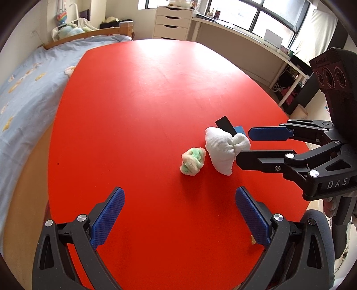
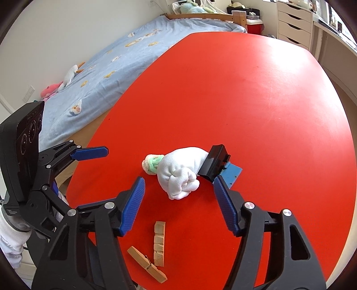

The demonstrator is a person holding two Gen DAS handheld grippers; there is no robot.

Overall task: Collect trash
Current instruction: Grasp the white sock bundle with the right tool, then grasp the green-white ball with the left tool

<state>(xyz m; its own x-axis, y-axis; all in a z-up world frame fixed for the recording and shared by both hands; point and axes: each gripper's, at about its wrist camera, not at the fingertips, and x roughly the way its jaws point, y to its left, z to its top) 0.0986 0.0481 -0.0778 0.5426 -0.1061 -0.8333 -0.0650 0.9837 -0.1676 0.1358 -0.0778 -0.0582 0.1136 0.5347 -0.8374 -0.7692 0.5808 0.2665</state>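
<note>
A rolled white sock (image 1: 224, 149) (image 2: 181, 172) lies on the red table (image 1: 142, 111) (image 2: 256, 100). A smaller green-and-cream sock ball (image 1: 193, 161) (image 2: 152, 164) lies just beside it. A black clip-like piece (image 2: 215, 164) (image 1: 224, 123) leans on a blue card (image 2: 232, 172) (image 1: 239, 129) behind the white sock. My right gripper (image 2: 178, 205) (image 1: 243, 145) is open, its fingers either side of the white sock's near end. My left gripper (image 1: 179, 214) (image 2: 98, 154) is open and empty, short of the sock balls.
A wooden clothespin (image 2: 147, 264) and a notched wooden block (image 2: 159, 243) lie near the table's front edge. A bed with a blue cover (image 2: 107, 67) (image 1: 24, 89) runs along the left side. White drawers (image 1: 173, 21) and a window desk (image 1: 245, 38) stand behind.
</note>
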